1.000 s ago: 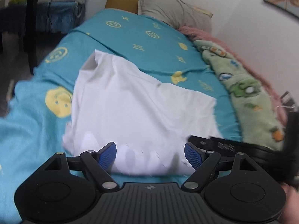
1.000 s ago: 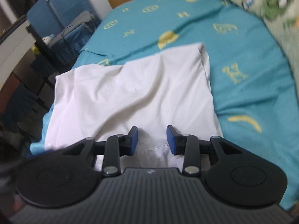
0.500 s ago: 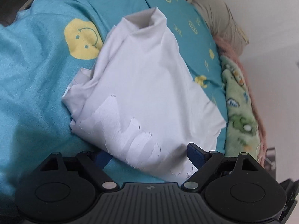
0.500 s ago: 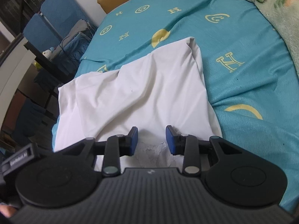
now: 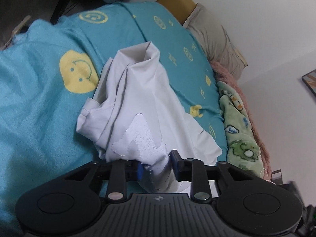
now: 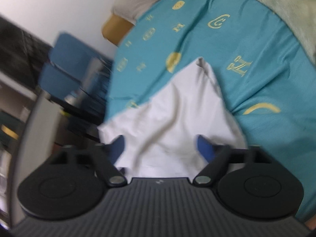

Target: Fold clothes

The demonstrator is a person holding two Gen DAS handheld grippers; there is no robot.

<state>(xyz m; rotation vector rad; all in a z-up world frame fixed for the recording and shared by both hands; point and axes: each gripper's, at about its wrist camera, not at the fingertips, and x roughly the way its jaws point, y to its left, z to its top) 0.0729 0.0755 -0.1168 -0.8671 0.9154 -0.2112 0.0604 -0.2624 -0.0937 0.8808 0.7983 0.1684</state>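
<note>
Two grippers on white garment [image 5: 138, 106], on bed [image 5: 35, 108]. Left gripper [image 5: 157, 165]: jaws spread 0.5 s ago, now pinching hem; cloth bunched, lifting, so fold likely underway. Right gripper [image 6: 161, 146]: jaws narrow before, now spread, released. Left view only: hem seam. Right view blurred.

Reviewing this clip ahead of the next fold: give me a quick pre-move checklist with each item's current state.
1. Left gripper clamped on the white garment: ok, cloth is bunched between its pads.
2. Right gripper gripping: not ok, jaws spread wide, cloth only lying between them.
3. Garment flat for folding: not ok, creased and lifted towards the grippers.
4. Garment fully on the teal bedspread: cannot tell, its near-left edge looks close to the bed's side.
5. Green blanket apart from the garment: ok.
6. Right view sharp: not ok, motion-blurred.
</note>
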